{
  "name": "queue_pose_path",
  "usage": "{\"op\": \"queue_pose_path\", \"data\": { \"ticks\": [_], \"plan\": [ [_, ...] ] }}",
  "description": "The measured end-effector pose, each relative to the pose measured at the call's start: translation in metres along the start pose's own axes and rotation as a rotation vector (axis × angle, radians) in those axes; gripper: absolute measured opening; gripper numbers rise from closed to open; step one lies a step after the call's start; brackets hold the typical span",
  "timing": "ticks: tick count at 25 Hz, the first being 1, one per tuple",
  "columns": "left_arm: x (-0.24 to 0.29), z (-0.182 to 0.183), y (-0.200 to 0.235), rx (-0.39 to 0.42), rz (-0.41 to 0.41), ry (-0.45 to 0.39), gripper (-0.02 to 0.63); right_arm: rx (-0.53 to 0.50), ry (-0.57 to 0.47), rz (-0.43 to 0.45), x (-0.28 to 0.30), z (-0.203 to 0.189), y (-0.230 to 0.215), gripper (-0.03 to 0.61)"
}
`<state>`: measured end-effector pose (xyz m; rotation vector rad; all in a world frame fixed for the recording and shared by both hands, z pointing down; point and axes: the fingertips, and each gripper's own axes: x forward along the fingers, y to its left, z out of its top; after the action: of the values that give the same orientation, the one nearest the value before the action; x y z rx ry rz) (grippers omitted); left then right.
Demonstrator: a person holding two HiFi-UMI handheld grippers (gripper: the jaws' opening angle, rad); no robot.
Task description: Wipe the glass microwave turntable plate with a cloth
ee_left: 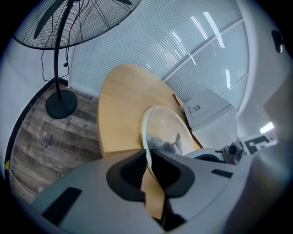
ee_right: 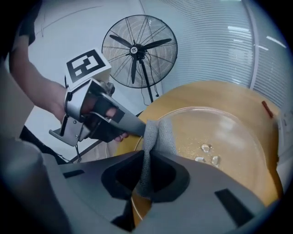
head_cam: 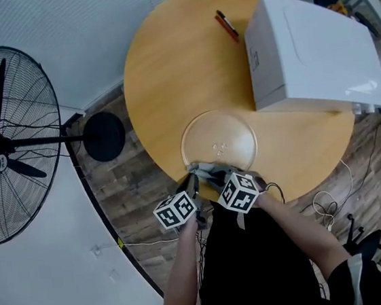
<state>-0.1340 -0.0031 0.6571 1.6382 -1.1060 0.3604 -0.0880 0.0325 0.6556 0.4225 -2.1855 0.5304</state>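
Observation:
The clear glass turntable plate (head_cam: 218, 142) lies on the round wooden table (head_cam: 181, 67) near its front edge. My left gripper (head_cam: 190, 177) is shut on the plate's near rim (ee_left: 146, 146), which runs between its jaws. My right gripper (head_cam: 214, 178) is shut on a grey cloth (ee_right: 153, 137), whose free end drapes over the plate's near edge (ee_right: 215, 137). In the left gripper view the cloth (ee_left: 165, 145) lies bunched on the glass just beyond the jaws. In the right gripper view the left gripper (ee_right: 132, 125) meets the rim beside the cloth.
A white microwave (head_cam: 309, 53) stands on the table's right side, close behind the plate. A red and black pen (head_cam: 226, 25) lies at the back. A black pedestal fan (head_cam: 5, 145) stands on the floor at left. Cables (head_cam: 326, 205) trail on the wooden floor at right.

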Motion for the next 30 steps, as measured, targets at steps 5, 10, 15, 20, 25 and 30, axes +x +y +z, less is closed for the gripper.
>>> {"op": "queue_pose_path", "data": {
  "ticks": [5,10,15,20,25,30],
  "plan": [
    [0.0,0.0,-0.001,0.01,0.006,-0.001,0.031,0.101,-0.009,-0.048,-0.031,-0.012,-0.067,0.04],
    [0.0,-0.001,-0.001,0.02,0.008,0.002,0.031,0.202,-0.036,-0.244,-0.071,-0.026,-0.146,0.04],
    [0.0,0.0,-0.001,0.014,0.009,0.0,0.032,0.183,-0.014,-0.407,-0.093,-0.036,-0.181,0.04],
    [0.001,0.0,-0.001,0.013,0.013,-0.001,0.032,0.127,-0.005,-0.522,-0.091,-0.044,-0.163,0.04],
    [0.0,0.0,-0.001,0.013,0.01,-0.007,0.032,0.295,-0.08,-0.465,-0.08,-0.056,-0.111,0.04],
    [0.0,0.0,-0.001,0.02,0.001,-0.011,0.034,0.325,-0.1,-0.407,-0.06,-0.054,-0.056,0.04]
  ]
}}
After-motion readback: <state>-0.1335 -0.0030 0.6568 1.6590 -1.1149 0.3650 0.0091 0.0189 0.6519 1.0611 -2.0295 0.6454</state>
